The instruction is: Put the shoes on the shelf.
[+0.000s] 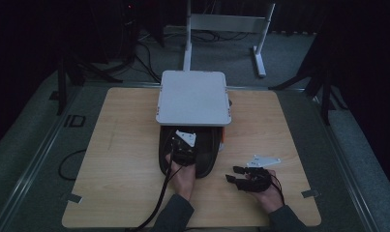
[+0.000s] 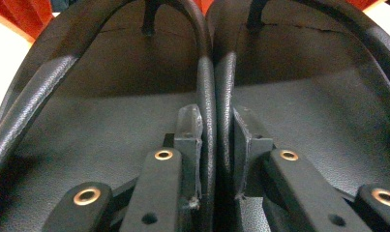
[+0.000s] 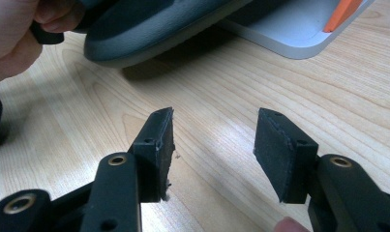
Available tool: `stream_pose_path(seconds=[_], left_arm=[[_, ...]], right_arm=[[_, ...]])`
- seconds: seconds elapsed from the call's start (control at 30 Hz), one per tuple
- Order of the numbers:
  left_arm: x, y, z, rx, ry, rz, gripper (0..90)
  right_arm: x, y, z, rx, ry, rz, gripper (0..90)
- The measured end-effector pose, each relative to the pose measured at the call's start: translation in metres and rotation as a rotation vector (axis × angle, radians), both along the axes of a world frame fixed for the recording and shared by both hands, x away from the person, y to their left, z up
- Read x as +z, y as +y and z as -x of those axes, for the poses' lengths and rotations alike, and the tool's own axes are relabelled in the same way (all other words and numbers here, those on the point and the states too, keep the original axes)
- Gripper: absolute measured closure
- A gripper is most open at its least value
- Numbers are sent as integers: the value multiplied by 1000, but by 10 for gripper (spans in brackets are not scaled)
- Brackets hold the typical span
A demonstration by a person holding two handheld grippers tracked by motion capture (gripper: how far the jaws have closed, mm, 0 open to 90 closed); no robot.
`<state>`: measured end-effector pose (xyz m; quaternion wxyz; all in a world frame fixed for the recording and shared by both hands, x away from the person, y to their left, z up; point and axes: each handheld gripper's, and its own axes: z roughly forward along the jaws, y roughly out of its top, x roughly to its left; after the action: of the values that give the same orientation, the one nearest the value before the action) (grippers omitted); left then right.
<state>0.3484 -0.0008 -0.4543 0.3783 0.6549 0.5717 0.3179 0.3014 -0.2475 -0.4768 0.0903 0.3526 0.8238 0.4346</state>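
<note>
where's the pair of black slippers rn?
High view: the black slippers sit mid-table, toes under the white box's near edge. The left hand-held gripper pinches their two inner edges together.

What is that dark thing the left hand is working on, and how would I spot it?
Start at the wooden table, then the flat white box at its far middle. Just in front lies a pair of black flip-flops, side by side, their inner edges pinched by the left gripper: the table's only dark, rounded shape.

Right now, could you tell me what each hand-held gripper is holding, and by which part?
The left hand-held gripper pinches the pair of black sandals by their two inner edges, pressed together. The right hand-held gripper is open over the table, holding nothing.
</note>
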Motion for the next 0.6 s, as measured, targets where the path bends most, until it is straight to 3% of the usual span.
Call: stream_pose_path(seconds=[0.6], left_arm=[[3, -7, -21, 47, -9, 27, 747]], right_arm=[[-1, 1, 0, 3, 6, 0, 483]])
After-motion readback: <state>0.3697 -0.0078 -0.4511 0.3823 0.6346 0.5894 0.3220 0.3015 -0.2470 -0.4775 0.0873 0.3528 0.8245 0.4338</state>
